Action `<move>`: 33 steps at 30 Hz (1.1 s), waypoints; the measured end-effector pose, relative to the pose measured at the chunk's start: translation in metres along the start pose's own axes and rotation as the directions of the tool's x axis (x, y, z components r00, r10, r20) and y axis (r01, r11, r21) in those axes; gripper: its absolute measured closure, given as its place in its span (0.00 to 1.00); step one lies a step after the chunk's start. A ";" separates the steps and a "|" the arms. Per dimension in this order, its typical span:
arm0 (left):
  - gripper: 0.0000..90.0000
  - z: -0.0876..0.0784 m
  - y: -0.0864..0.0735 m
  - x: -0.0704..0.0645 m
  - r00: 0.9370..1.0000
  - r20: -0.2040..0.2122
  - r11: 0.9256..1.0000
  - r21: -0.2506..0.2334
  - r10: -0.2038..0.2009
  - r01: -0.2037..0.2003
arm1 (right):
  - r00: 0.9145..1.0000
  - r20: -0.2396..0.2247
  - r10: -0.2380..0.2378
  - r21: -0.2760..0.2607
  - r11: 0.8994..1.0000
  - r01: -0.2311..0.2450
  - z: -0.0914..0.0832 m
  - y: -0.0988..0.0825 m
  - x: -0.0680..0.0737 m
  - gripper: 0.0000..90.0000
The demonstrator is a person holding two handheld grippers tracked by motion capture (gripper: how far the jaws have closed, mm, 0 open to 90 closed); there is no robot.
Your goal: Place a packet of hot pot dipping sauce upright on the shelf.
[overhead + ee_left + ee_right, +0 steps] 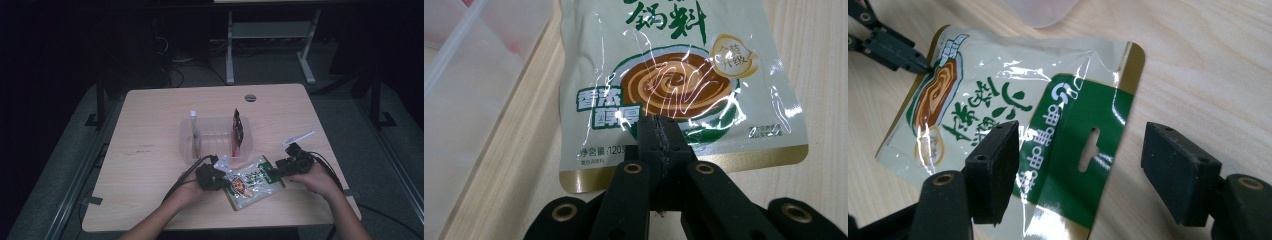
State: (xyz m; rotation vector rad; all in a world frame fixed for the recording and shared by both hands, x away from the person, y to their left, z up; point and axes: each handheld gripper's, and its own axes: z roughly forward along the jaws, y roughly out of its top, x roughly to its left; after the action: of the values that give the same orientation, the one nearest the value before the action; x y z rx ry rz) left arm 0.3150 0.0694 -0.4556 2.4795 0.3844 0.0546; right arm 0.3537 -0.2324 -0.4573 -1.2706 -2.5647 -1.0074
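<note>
**Left jaws pinch the sauce pouch, right jaws stand spread at its header**

The left gripper (659,145) has its jaws pressed together on the bottom edge of the sauce pouch (674,75), near the gold strip; in the left gripper view the black pads meet over the foil just below the printed brown swirl. The pouch runs straight away from these jaws, lying flat on the pale wooden surface (814,60). To the left of the jaws in that view is the wall of a clear plastic tray (469,100).

The right gripper (1088,170) has its jaws spread. In the right gripper view, the green header of the pouch (998,105) with its hanging slot lies between them. The left pad sits over the pouch's printed face, the right pad stands off on bare wood, clear of the pouch's edge. Whether the left pad touches the foil cannot be told. Beyond these jaws, at the pouch's far end, the left gripper's tips show at the upper left.

From the high view, the pouch (252,181) lies between the left gripper (216,178) and the right gripper (287,165), close to the near edge of the surface (150,120). Just beyond the two sets of jaws stands the clear tray (215,122), with a thin clear tube (195,131) leaning in it and a red sachet (237,129) upright at its other side.
</note>
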 end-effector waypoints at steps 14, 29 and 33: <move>1.00 0.000 0.000 0.001 1.000 0.004 1.000 0.000 0.011 -0.011 | 0.997 -0.070 -0.022 -0.010 1.000 0.022 0.012 0.005 0.006 0.46; 1.00 0.000 0.000 0.001 1.000 0.003 1.000 -0.005 0.012 -0.012 | 0.980 -0.200 0.016 0.012 1.000 -0.013 0.021 0.005 0.010 0.66; 1.00 0.001 -0.001 0.001 1.000 0.004 1.000 -0.011 0.001 -0.001 | 0.968 -0.248 0.021 -0.026 0.999 -0.028 0.013 0.001 0.005 0.64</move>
State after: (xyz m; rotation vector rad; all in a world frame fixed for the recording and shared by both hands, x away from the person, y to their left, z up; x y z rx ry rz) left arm 0.3155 0.0699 -0.4565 2.4684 0.3798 0.0523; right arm 0.3539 -0.2208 -0.4647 -1.1008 -2.3487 -1.1246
